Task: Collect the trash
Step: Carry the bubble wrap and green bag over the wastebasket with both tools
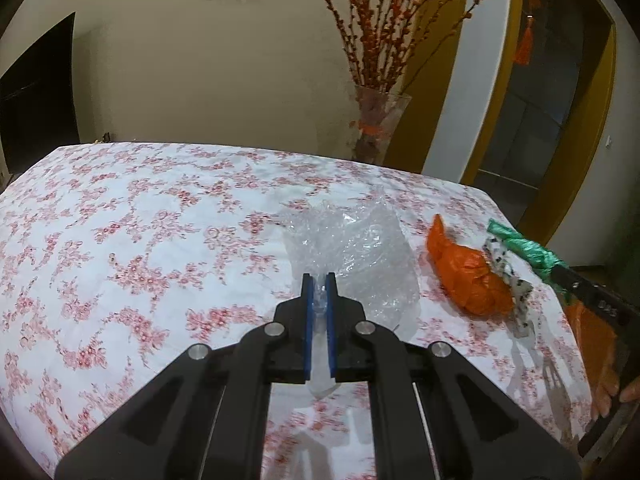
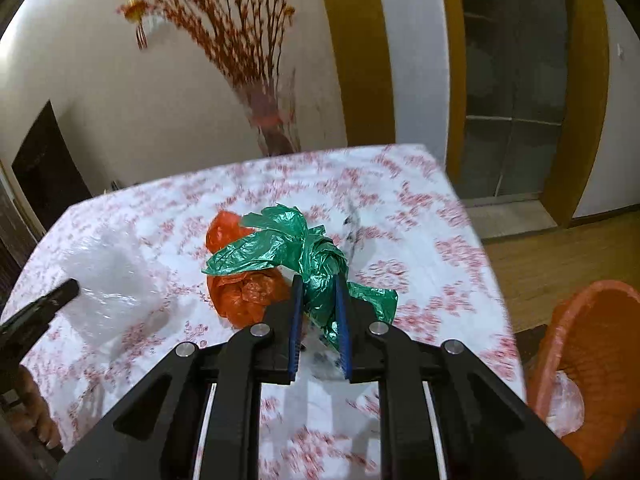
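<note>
Two grippers are working in front of me, and both are gripping plastic. I am clamping the left gripper tight on a corner of the clear plastic wrap; its blue pads are standing almost together with only that thin film pinched between them, and a tail of it is hanging down behind the jaws. Most of the wrap is lying crumpled on the floral tablecloth just ahead of the fingertips.

I am closing the right gripper on the green plastic bag; its pads are pressing on the twisted middle of the bag, with loose ends fanning out to the left and to the right of the jaws. Whether the bag is sitting clear of the cloth I cannot tell.

Just behind and to the left of the green bag, an orange plastic bag is lying bunched on the cloth. In the left wrist view a white scrap with dark speckles is resting against that orange bag on its right side.

Off the table's right edge, an orange wicker basket is standing on the wooden floor with a pale piece of plastic already inside. Beyond the far edge, a glass vase of red-berried branches is standing by the wall.
</note>
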Action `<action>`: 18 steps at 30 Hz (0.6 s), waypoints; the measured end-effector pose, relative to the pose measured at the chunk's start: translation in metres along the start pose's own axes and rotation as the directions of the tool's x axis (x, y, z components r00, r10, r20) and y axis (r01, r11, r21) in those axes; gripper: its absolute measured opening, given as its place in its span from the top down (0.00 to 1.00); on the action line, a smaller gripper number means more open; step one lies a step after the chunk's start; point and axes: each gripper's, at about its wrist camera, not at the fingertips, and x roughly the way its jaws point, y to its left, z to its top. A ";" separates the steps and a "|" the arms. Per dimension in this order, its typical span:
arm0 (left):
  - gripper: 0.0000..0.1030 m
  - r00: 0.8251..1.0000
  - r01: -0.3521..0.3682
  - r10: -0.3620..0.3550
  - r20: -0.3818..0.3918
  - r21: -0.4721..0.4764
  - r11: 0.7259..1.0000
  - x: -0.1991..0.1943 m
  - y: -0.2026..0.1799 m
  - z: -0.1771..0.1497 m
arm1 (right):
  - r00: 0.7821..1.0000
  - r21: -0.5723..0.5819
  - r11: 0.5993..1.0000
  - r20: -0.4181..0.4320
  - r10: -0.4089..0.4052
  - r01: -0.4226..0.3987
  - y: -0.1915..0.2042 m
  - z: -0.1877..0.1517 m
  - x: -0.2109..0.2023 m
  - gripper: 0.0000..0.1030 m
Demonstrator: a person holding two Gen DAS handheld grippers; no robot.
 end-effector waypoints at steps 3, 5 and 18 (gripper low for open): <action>0.93 1.000 0.018 -0.018 0.006 0.013 1.000 -0.007 -0.014 0.000 | 0.999 0.023 1.000 0.032 -0.008 0.008 -0.015 -0.002 -0.024 0.85; 0.93 1.000 0.029 -0.029 0.011 0.022 0.999 -0.012 -0.023 0.002 | 0.999 0.031 0.999 0.048 -0.020 0.019 -0.024 -0.002 -0.035 0.85; 0.93 0.989 0.145 -0.148 0.027 0.103 0.984 -0.046 -0.110 0.002 | 0.988 0.123 0.990 0.132 -0.085 0.069 -0.083 -0.021 -0.110 0.85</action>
